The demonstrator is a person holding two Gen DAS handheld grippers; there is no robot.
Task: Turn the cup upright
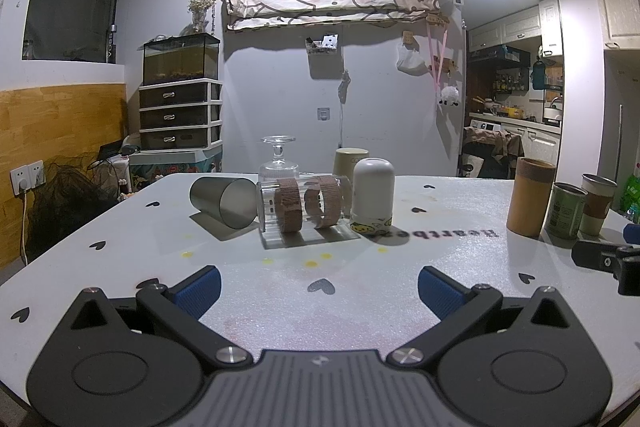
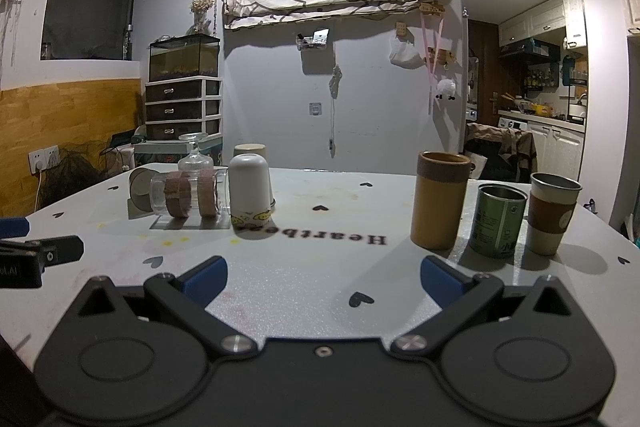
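A clear glass cup with two brown bands (image 1: 302, 207) lies on its side on the white table (image 1: 320, 303), straight ahead of my left gripper (image 1: 319, 287), which is open and empty, well short of it. A grey metal cup (image 1: 224, 201) lies on its side to its left. A white cup (image 1: 372, 201) stands upside down to its right. An upturned stemmed glass (image 1: 279, 157) and a beige cup (image 1: 350, 159) stand behind. My right gripper (image 2: 323, 277) is open and empty; the banded cup (image 2: 186, 197) and white cup (image 2: 250, 189) are at its far left.
A tall tan cup (image 2: 440, 199), a green tin (image 2: 500, 221) and a sleeved metal cup (image 2: 552, 213) stand upright at the table's right. The left gripper's body (image 2: 36, 259) shows at the left edge of the right wrist view. A drawer unit (image 1: 180, 115) stands beyond the table.
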